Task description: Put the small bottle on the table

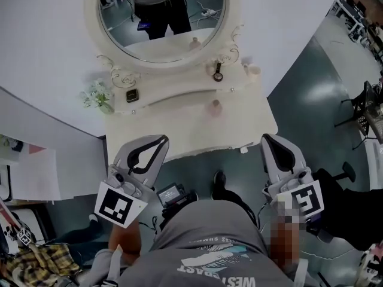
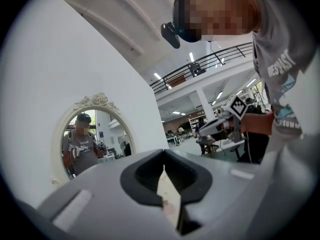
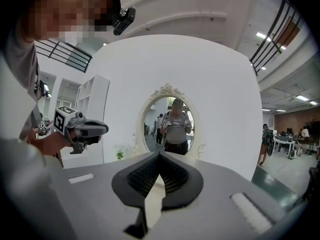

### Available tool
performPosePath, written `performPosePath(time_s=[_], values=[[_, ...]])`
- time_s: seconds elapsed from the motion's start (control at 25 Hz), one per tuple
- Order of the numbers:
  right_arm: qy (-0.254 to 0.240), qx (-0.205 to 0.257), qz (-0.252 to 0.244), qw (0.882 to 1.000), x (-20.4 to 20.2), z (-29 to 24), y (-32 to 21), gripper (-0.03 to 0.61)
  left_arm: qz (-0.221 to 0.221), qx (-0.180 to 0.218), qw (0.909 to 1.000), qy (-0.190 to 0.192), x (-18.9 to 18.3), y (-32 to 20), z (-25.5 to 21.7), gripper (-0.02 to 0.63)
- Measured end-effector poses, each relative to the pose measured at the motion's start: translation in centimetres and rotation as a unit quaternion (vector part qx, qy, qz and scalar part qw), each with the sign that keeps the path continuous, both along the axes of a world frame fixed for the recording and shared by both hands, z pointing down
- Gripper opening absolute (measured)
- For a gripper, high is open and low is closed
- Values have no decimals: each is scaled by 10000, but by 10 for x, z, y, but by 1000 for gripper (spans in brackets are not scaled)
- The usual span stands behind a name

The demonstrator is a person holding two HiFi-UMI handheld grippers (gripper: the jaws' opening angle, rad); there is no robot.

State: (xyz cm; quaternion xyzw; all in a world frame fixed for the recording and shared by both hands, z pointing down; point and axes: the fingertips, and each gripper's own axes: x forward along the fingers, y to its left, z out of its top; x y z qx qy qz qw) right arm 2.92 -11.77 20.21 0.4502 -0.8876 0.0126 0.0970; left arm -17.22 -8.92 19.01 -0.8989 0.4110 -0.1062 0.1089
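A small pinkish bottle [image 1: 215, 106] stands upright on the top of the white dressing table [image 1: 179, 133] in the head view. My left gripper [image 1: 157, 141] hovers just before the table's front edge, left of the bottle and well short of it. Its jaws are shut with nothing between them, as the left gripper view [image 2: 164, 166] confirms. My right gripper [image 1: 268, 139] hangs off the table's front right corner, jaws shut and empty; in its own view [image 3: 160, 156] the tips meet in front of the mirror.
An oval mirror [image 1: 161, 17] rises behind the table. On the raised back shelf sit white flowers [image 1: 97, 94], a small dark clock [image 1: 131, 95], a black hand mirror [image 1: 218, 72] and pale jars [image 1: 254, 70]. A dark chair [image 1: 365, 109] stands at the right.
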Motion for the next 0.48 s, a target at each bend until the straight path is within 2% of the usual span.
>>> performPosePath(time_s=[0.48], values=[[31, -9, 19, 10000, -4, 2, 24, 0, -34, -76, 9999, 66, -6, 18, 8, 5]])
